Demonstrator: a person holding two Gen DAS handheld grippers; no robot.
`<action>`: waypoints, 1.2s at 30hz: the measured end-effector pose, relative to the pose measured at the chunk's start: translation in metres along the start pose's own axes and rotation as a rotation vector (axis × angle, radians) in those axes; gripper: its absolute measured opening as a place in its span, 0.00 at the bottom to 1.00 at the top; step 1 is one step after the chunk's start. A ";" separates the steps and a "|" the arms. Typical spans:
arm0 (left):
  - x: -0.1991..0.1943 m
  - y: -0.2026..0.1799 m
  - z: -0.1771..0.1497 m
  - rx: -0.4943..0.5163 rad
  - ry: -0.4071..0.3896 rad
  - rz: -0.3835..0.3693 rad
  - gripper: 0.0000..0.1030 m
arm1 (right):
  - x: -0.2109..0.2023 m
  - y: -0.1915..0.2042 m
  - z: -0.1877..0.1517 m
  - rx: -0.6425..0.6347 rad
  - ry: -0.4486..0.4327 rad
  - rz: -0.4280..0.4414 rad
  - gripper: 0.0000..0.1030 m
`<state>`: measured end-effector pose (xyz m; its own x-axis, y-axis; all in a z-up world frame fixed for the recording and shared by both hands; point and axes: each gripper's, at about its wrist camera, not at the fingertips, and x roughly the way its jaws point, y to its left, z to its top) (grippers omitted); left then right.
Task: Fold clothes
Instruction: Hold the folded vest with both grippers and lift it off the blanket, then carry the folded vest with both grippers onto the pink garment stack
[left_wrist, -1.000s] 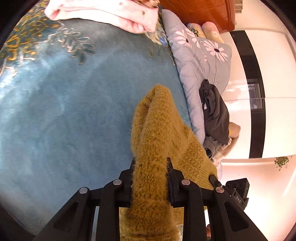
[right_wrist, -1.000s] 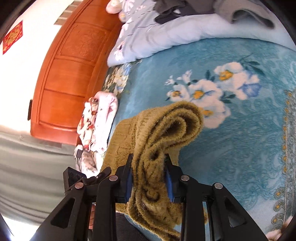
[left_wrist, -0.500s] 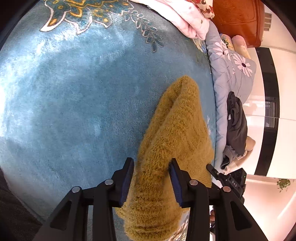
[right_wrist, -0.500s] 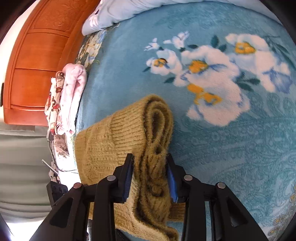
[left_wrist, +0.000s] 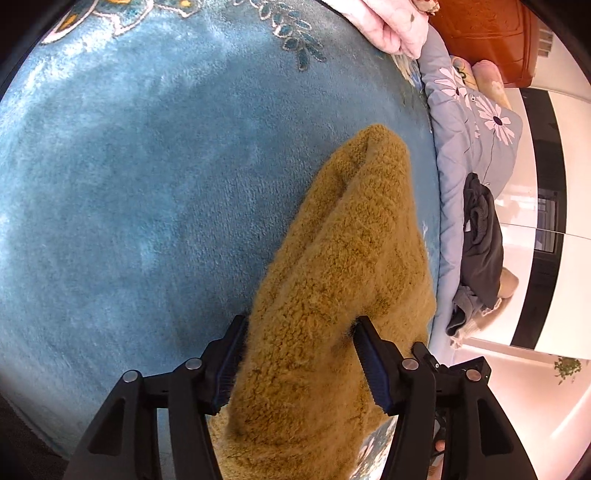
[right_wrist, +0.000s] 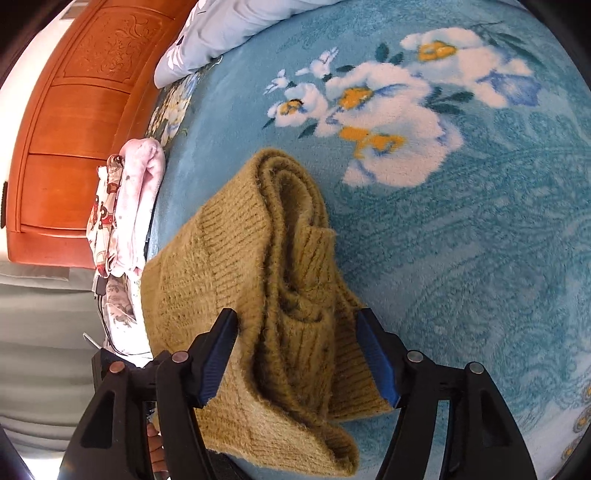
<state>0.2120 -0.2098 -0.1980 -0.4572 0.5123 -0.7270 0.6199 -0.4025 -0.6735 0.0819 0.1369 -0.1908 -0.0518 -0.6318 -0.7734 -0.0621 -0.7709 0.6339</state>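
The sweater (left_wrist: 332, 295), a fuzzy mustard knit, lies folded in a thick bundle on the blue blanket (left_wrist: 147, 221) that covers the bed. In the left wrist view it runs forward from between the fingers to a rounded folded end. In the right wrist view (right_wrist: 280, 280) its layers show as a rolled fold with ribbed knit, and a flatter part spreads to the left.

The left gripper (left_wrist: 301, 362) has its fingers (left_wrist: 231, 365) spread, one on each side of the sweater. The knit bulges between them; the left pad touches the fuzz, while the right one sits at its edge. The right gripper (right_wrist: 299, 358) is likewise spread wide around the bundle, its blue pads standing just at the wool's sides without pinching it. Part of the other gripper shows at the lower edge of each view, near the sweater's far side.

The blanket bears white and yellow flowers (right_wrist: 369, 103) beyond the sweater in the right wrist view. A pink cloth (right_wrist: 136, 195) lies folded at the blanket's edge, near the wooden headboard (right_wrist: 81, 110). A grey quilt (left_wrist: 476, 147) with daisy print lies along the bed's side, with dark clothes (left_wrist: 480, 243) heaped on it.
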 end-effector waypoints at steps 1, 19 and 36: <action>0.000 -0.002 -0.001 0.001 -0.006 0.014 0.59 | 0.001 0.000 0.001 0.005 -0.003 -0.003 0.67; -0.015 -0.035 -0.032 0.106 -0.101 0.142 0.31 | -0.006 0.030 0.004 -0.051 0.036 0.027 0.34; -0.066 -0.067 -0.015 0.180 -0.172 -0.079 0.28 | -0.044 0.128 0.025 -0.230 -0.016 0.044 0.31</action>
<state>0.2103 -0.2049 -0.1030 -0.6111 0.4174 -0.6725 0.4615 -0.5024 -0.7312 0.0516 0.0686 -0.0756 -0.0649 -0.6652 -0.7439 0.1696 -0.7419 0.6486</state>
